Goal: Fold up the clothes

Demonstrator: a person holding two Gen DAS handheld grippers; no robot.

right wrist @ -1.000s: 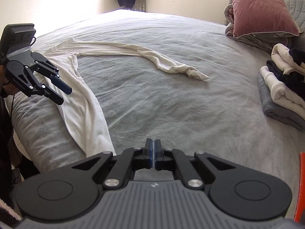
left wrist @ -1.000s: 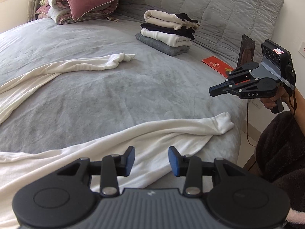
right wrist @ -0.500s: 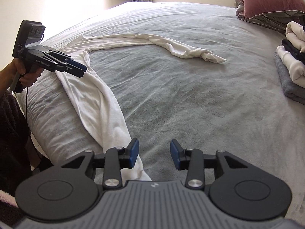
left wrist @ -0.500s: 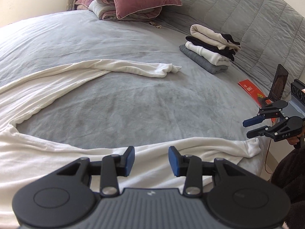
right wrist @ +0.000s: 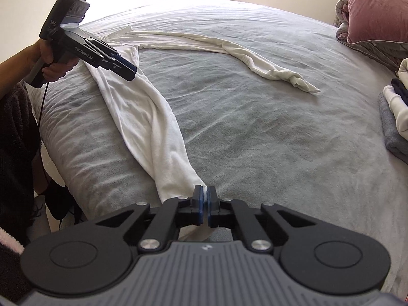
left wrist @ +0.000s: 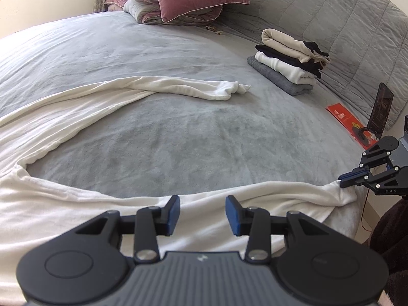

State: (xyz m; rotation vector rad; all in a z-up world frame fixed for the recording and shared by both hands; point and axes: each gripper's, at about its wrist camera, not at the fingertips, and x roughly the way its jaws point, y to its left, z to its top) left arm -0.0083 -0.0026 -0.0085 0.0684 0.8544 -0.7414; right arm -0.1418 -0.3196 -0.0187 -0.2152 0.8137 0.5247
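Right hand-held gripper [right wrist: 205, 205] just snapped closed, pinching the end of one leg of the white pants [left wrist: 76, 204] at the bed [left wrist: 178, 132] edge w/ cloth between pads. Left hand-held gripper [left wrist: 201, 214] partly open over the fabric, gripping nothing.

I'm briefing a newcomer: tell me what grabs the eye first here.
A long white garment sprawls across the grey bed, one leg running along the near edge. The right gripper has just closed on that leg's end, while the left gripper hangs open above it. A stack of folded clothes sits near the headboard.
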